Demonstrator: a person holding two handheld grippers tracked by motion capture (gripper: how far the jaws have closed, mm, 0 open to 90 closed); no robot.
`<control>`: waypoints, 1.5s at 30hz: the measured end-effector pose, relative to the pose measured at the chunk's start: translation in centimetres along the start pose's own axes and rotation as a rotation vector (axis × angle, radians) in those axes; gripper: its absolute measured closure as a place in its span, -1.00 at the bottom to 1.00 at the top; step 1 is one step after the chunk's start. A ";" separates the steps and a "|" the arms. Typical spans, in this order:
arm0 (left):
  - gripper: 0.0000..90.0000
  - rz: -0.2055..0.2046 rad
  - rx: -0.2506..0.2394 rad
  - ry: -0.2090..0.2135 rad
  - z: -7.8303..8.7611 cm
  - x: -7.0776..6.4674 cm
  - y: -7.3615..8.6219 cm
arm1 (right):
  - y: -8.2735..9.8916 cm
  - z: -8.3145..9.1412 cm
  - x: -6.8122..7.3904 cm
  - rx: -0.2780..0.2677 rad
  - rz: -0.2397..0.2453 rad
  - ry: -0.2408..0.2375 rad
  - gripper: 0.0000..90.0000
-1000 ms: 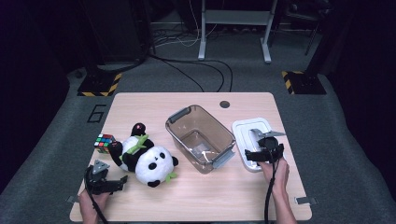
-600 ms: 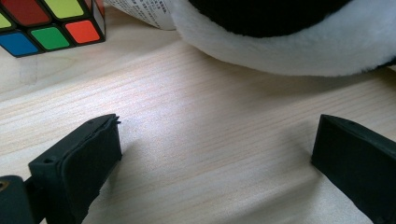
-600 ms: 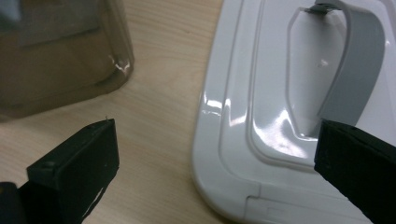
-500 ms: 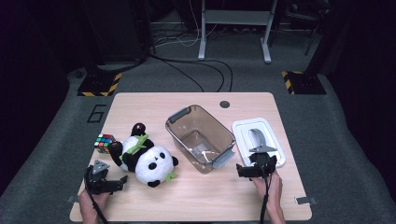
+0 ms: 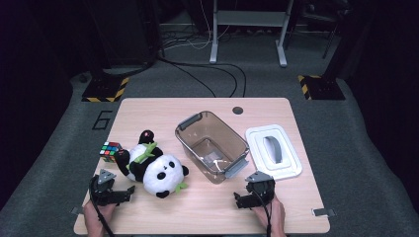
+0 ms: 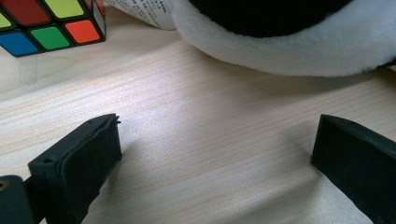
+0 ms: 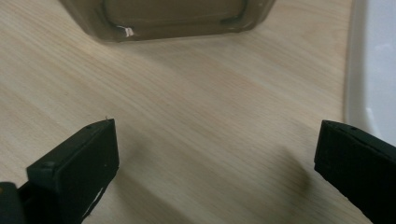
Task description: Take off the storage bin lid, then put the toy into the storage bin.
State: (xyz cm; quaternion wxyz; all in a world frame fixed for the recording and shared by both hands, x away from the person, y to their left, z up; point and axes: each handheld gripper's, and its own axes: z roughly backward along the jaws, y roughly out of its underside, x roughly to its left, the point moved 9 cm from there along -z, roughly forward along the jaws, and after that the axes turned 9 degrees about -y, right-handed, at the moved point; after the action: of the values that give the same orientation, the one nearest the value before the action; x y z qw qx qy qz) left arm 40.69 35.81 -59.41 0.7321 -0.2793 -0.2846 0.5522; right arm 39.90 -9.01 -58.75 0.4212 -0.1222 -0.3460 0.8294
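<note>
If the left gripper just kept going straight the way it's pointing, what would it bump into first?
Most likely the plush panda: its white fur lies straight beyond the open left gripper, past bare table. The colour cube sits off to one side.

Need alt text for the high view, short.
A wooden table holds a plush panda, a colour cube, an open clear bin and its white lid beside it. Two hand-held grippers, left and right, rest open at the near edge.

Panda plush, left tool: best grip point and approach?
Take the panda plush across its white belly, coming from the near-left edge where the left tool sits with jaws wide. The plush lies on its side; its soft body probably compresses, while limbs are thin and floppy.
</note>
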 end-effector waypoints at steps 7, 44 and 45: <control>-0.98 0.001 0.000 -0.001 0.0 0.0 0.0 | 0.0 -0.8 0.6 -0.031 0.007 -0.047 -1.00; -1.00 0.009 -0.116 0.085 8.1 -0.1 -6.7 | 0.1 -0.8 0.6 -0.042 0.033 -0.055 -1.00; -1.00 -0.029 -0.117 0.097 8.0 -1.0 -8.0 | 0.1 -0.8 0.6 -0.042 0.033 -0.055 -1.00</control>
State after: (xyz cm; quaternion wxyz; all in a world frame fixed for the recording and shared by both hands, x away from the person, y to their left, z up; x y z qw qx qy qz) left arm 39.80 33.73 -48.27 0.7352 -0.3441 -0.2846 0.5099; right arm 39.89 -8.21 -59.33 0.3953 -0.1139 -0.3728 0.8317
